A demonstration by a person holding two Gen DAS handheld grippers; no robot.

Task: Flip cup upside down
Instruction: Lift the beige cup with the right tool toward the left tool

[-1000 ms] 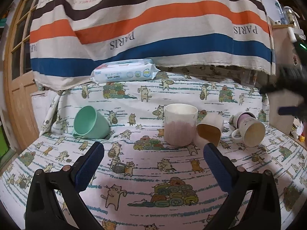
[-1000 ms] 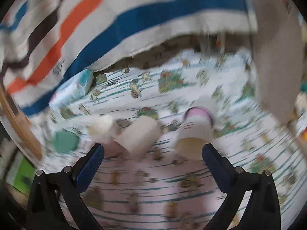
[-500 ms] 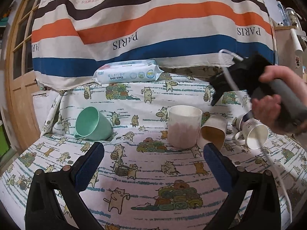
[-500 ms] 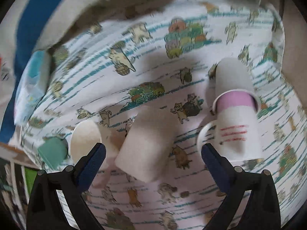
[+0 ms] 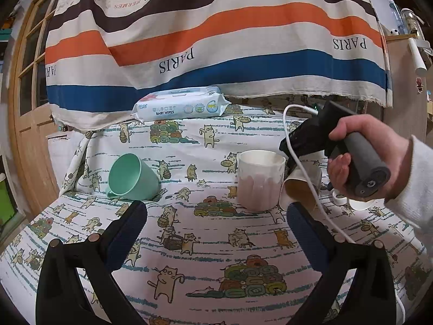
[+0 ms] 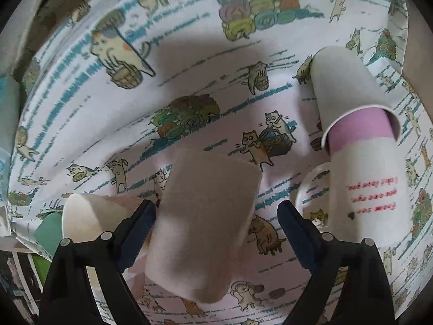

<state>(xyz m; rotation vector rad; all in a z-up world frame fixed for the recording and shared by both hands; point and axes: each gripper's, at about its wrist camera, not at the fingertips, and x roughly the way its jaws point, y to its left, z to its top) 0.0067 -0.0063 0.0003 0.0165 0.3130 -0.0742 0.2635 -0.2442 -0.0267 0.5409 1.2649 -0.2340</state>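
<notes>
Nearest the right wrist camera, the right claw (image 6: pixel 216 216) is hanging with its jaws apart directly over a plain paper cup (image 6: pixel 203 224) that is lying on its side on the cat-print cloth (image 6: pixel 189 62) covering the table. The cup's body is sitting in the gap between the two blue pads; the left pad looks to be just beside or brushing its wall, though contact cannot be told, and the right pad is standing clear of it. Nothing is being gripped.

The cup is looking light, thin-walled and easy to crush, so a hold across the middle of its wall, away from the soft open rim, is probably the safest, with only gentle pressure. Being so light, it could roll or skid on the cloth if one pad touches first.

Just to one side of it, a white-and-pink cup (image 5: pixel 260 180) is standing upright and almost touching it. To the other side, a white mug (image 6: pixel 370 189) with red lettering is lying with its base tucked into another paper cup (image 6: pixel 346 81).

The left claw (image 5: pixel 216 233) is waiting low over the near edge of the table, also spread wide and empty, well apart from every cup. Beyond it, a mint green cup (image 5: pixel 132 177) is resting tipped on its side, and farther back a pack of baby wipes (image 5: pixel 181 107) is lying against the striped cloth (image 5: pixel 216 32) hanging behind.
</notes>
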